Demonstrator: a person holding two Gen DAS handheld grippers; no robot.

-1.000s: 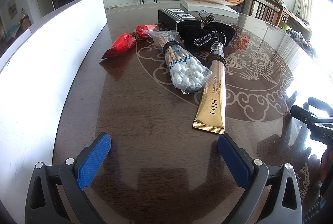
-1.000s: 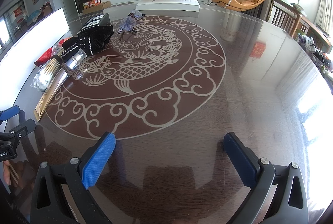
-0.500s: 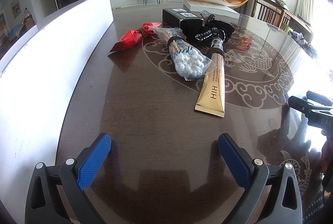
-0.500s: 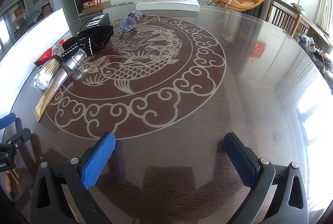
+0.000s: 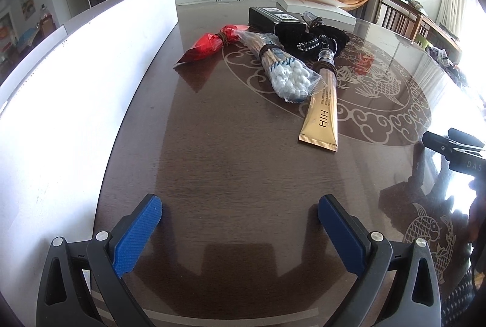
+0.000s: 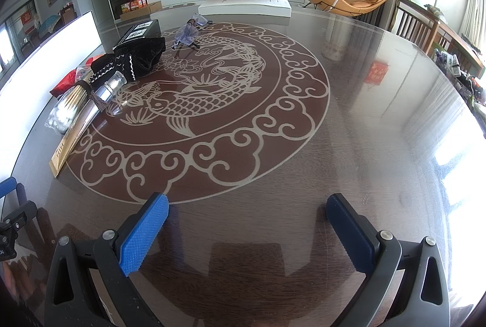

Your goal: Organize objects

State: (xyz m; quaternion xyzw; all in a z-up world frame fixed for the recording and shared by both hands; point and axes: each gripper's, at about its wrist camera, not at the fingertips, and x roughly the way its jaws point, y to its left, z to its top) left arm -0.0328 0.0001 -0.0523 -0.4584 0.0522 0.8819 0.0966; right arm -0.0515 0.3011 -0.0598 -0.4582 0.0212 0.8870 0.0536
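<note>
Left wrist view, left to right: tall white panel (image 5: 76, 77) along the left edge of the dark glossy wooden table with a pale carp-and-cloud inlay (image 5: 212, 175). Left gripper (image 5: 240, 217) hovers low over bare tabletop, blue-padded fingers (image 5: 136, 232) spread wide, holding nothing. Beyond it, a cluster of items: crumpled red foil packet tied with a brown band (image 5: 209, 46), just right of it a clear plastic bag of white cotton swabs bound with a dark band (image 5: 282, 71), then a gold tube printed "HIH" with a clear cap (image 5: 323, 108), its flat crimped end toward the camera; bag touches tube. Behind them a black velvet pouch with silver trim (image 5: 313, 38) and a flat black box with white labels (image 5: 270, 15), label text too small to read. Far right edge, part of the other tool shows letters "DAS".

Right wrist view: same cluster sits far left, tube (image 6: 76, 129) beside swab bag (image 6: 65, 111), pouch (image 6: 136, 56) behind. Small purplish sheer bundle (image 6: 189, 33) lies apart near table centre. Right gripper (image 6: 247, 220) over empty tabletop, blue pads wide apart, empty. Red paper with illegible characters hangs on the far wall.
</note>
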